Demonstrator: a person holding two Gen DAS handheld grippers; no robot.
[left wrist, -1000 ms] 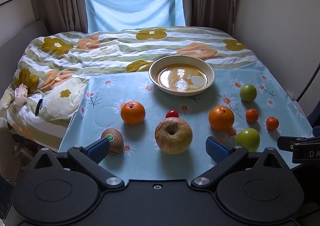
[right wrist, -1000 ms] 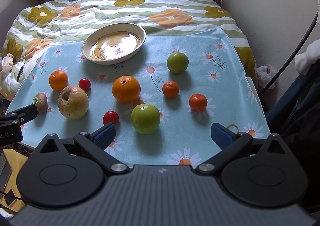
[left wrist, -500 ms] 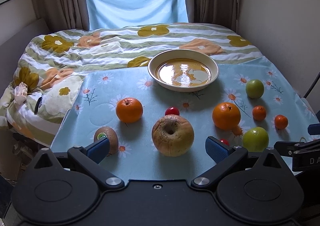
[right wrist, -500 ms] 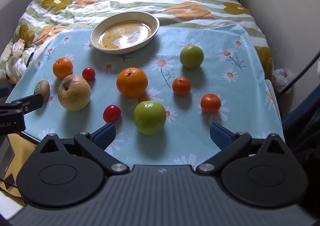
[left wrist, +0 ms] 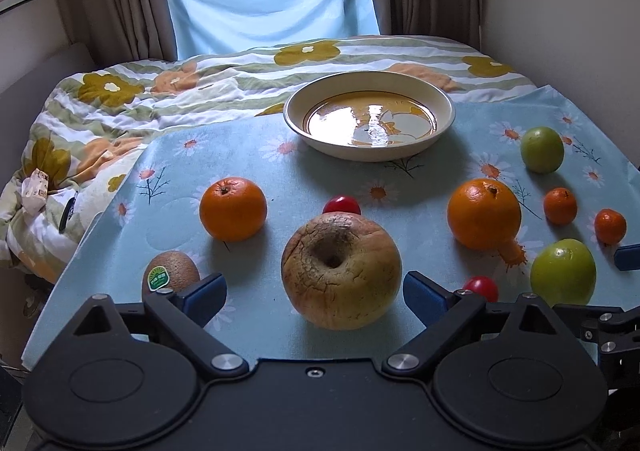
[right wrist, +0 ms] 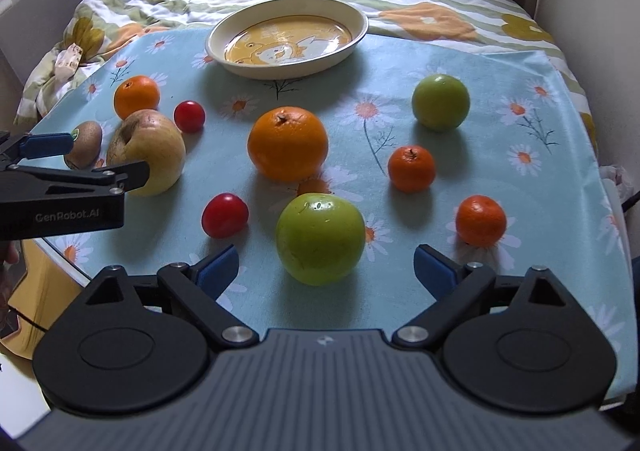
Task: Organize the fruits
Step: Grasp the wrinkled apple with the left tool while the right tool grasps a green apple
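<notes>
Where fingers (left wrist: 206,293) intrude, kiwi (left wrist: 170,278) half hidden.

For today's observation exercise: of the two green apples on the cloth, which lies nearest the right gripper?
The green apple directly ahead of the open right gripper; the other green apple sits farther back, toward the dish.

Tablecloth (right wrist: 500,99) is light blue with white-and-orange daisies, quilt (left wrist: 160,91) behind has green stripes and mustard/peach flowers. Plate (right wrist: 356,33) is cream with a yellow cartoon bear centre. Two green apples (right wrist: 320,237), one wrinkly tan apple (left wrist: 340,271), bright oranges (right wrist: 288,143), red tomatoes (right wrist: 224,215).
</notes>
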